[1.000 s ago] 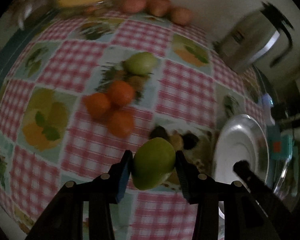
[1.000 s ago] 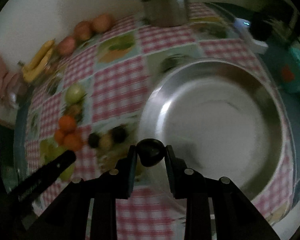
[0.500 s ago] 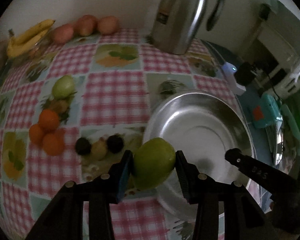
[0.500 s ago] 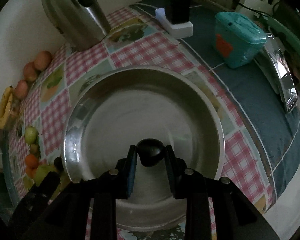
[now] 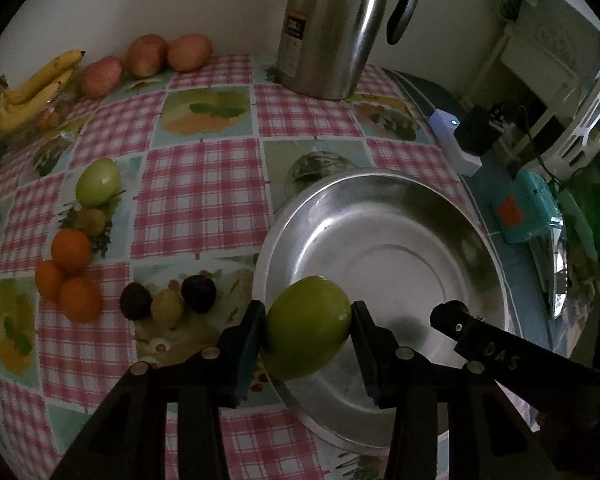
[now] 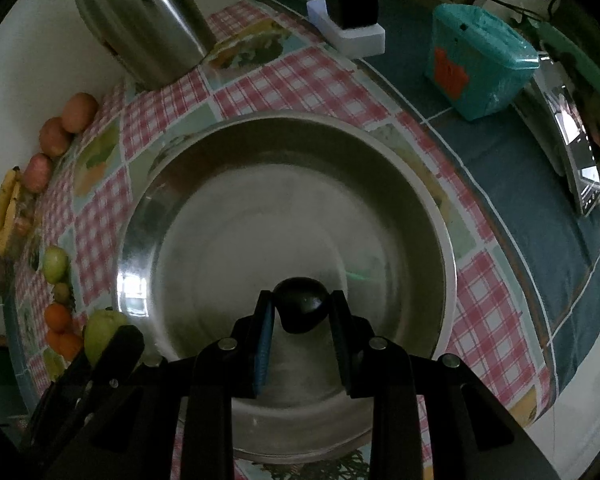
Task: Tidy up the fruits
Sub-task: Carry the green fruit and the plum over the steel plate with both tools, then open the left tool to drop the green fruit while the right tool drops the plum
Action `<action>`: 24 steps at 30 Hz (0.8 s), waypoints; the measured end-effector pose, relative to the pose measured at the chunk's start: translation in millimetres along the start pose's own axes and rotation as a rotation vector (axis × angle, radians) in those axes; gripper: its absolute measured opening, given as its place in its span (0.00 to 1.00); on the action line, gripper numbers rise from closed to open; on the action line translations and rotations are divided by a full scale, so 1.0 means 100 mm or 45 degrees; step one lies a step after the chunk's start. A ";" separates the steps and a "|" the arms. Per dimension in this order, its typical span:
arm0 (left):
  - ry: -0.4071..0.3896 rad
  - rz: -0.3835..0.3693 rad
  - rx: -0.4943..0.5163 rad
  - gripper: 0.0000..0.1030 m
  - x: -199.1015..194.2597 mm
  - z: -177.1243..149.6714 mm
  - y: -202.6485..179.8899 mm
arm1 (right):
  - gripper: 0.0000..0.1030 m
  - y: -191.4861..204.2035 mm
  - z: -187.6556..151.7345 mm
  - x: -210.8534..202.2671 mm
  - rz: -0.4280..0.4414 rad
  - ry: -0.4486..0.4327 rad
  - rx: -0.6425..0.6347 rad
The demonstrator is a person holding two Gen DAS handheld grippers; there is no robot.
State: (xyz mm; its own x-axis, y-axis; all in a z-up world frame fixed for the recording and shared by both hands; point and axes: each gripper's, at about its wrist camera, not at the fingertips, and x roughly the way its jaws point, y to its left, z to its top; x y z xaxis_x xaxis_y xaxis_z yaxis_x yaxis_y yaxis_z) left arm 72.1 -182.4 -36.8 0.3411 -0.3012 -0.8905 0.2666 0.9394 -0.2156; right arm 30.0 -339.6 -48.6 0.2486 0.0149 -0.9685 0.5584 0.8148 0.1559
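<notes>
Both my grippers hold fruit over the steel dish.

My left gripper [image 5: 309,326] pinches a smooth green apple [image 5: 308,327] above the shiny round dish's [image 5: 384,216] near-left rim; my right gripper [image 6: 300,312] pinches 1 dark glossy round fruit [image 6: 301,305] over its middle.

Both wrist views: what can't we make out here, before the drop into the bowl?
- Dark fruit, right wrist view: too dim to tell its kind; underside hidden by the right gripper.
- Green fruit, left wrist view: hides the steel bowl rim beneath it, so its height above can't be told.
- Kettle: top cut off by the frame edge in both views.
</notes>
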 end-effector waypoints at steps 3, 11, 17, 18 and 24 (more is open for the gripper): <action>0.002 0.002 0.009 0.45 0.01 0.00 -0.02 | 0.29 -0.01 -0.01 0.02 -0.008 0.009 0.003; 0.013 -0.006 0.027 0.45 0.04 0.00 -0.05 | 0.29 -0.02 0.00 0.06 -0.018 0.026 0.005; 0.023 -0.007 0.033 0.46 0.05 -0.01 -0.05 | 0.36 -0.02 0.00 0.07 -0.026 0.035 0.007; 0.026 -0.009 0.032 0.47 0.06 -0.01 -0.05 | 0.39 -0.02 0.00 0.07 -0.032 0.035 0.006; 0.000 -0.037 0.022 0.54 0.00 0.01 -0.05 | 0.44 -0.06 0.02 0.02 -0.039 0.007 0.026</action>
State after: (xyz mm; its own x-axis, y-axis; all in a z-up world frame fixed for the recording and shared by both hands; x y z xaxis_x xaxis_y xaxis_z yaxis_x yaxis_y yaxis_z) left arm 71.2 -187.2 -35.1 0.3333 -0.3282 -0.8839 0.2920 0.9273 -0.2342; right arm 29.0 -345.1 -51.5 0.2273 -0.0065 -0.9738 0.5814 0.8031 0.1303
